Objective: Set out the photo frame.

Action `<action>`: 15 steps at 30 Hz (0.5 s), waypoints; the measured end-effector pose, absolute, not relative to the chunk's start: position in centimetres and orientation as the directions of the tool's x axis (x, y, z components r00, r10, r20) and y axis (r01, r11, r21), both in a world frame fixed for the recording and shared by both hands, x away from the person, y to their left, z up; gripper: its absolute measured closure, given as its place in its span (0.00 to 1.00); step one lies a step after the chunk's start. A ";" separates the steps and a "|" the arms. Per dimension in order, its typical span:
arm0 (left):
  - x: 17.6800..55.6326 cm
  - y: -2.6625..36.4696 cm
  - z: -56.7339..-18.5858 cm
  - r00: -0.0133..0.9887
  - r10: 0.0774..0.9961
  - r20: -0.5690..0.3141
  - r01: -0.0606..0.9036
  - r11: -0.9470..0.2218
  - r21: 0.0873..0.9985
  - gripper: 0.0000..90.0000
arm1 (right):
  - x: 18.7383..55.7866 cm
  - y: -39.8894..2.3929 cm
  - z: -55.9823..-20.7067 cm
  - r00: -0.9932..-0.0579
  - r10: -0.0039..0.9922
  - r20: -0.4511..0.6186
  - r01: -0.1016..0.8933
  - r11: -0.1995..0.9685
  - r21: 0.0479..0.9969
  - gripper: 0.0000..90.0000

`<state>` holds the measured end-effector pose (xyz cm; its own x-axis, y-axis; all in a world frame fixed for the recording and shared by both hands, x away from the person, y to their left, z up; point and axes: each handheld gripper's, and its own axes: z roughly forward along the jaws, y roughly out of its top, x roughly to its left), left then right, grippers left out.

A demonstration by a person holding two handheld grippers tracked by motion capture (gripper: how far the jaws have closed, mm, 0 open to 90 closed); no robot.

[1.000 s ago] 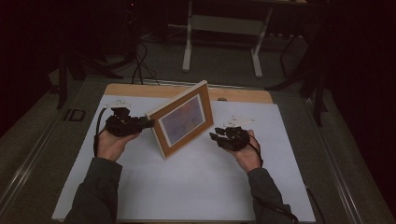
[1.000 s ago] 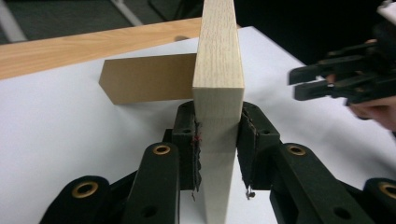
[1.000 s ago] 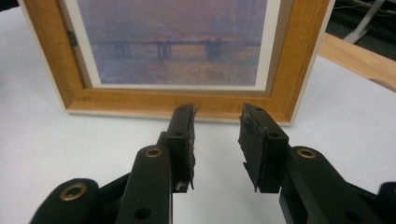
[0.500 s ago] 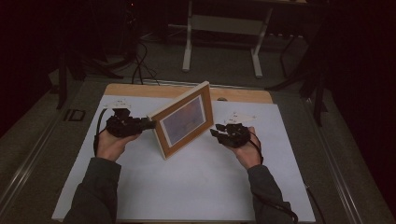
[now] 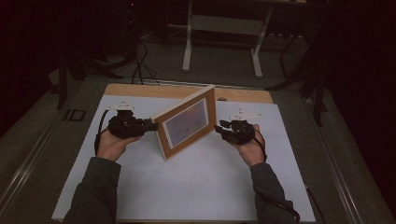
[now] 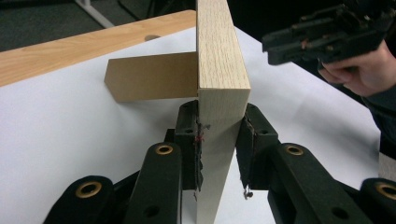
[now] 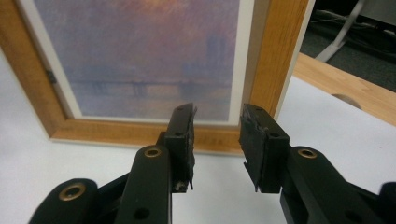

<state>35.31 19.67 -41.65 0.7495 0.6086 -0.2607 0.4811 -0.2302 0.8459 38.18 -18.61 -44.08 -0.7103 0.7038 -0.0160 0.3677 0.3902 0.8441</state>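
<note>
A wooden picture frame [image 5: 187, 122] with a purple-toned print stands upright on the white sheet [image 5: 196, 186], angled across the table. My left gripper [image 5: 152, 126] is shut on the frame's left edge; in the left gripper view the pads [image 6: 194, 140] press both faces of the light wood edge [image 6: 219, 70], and the frame's brown back stand [image 6: 149, 77] rests on the sheet behind. My right gripper [image 5: 218, 128] stands open just beside the frame's right end. Its jaws [image 7: 217, 116] hang in front of the lower border of the frame [image 7: 140, 56] with nothing between them.
A bare wooden strip of the table [image 5: 140, 89] runs along the far edge, with a small hole [image 5: 222, 99] in it. Beyond the table are a white stand [image 5: 189, 46] and cables on the floor [image 5: 137, 70]. The other hand's gripper [image 6: 327, 35] appears in the left gripper view.
The right hand has edged slightly up the table beside the frame's right end. The frame and the left gripper have stayed put.
</note>
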 end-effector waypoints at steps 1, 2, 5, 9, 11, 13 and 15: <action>35.3 19.5 -41.6 0.756 0.602 -0.257 0.476 -0.237 0.847 0.81 | 38.2 -18.7 -44.0 -0.709 0.705 -0.013 0.368 0.385 0.846 0.71; 35.2 19.5 -41.6 0.761 0.597 -0.255 0.473 -0.242 0.847 0.81 | 38.2 -18.8 -43.9 -0.706 0.708 -0.007 0.368 0.376 0.850 0.71; 35.2 19.2 -41.6 0.777 0.577 -0.252 0.463 -0.253 0.850 0.81 | 38.3 -19.0 -43.6 -0.697 0.717 -0.007 0.367 0.366 0.855 0.70; 35.0 18.8 -41.6 0.800 0.551 -0.237 0.441 -0.272 0.856 0.81 | 38.3 -19.6 -43.4 -0.681 0.732 -0.004 0.368 0.347 0.863 0.69; 35.0 18.7 -41.6 0.808 0.539 -0.238 0.437 -0.277 0.856 0.81 | 38.4 -20.0 -43.3 -0.668 0.744 0.000 0.371 0.333 0.867 0.69; 34.9 18.6 -41.7 0.816 0.527 -0.236 0.430 -0.282 0.858 0.81 | 38.5 -20.5 -43.2 -0.658 0.753 0.006 0.373 0.319 0.871 0.68; 34.9 18.5 -41.7 0.821 0.520 -0.237 0.427 -0.284 0.858 0.81 | 38.6 -20.9 -43.1 -0.647 0.762 0.018 0.381 0.303 0.874 0.67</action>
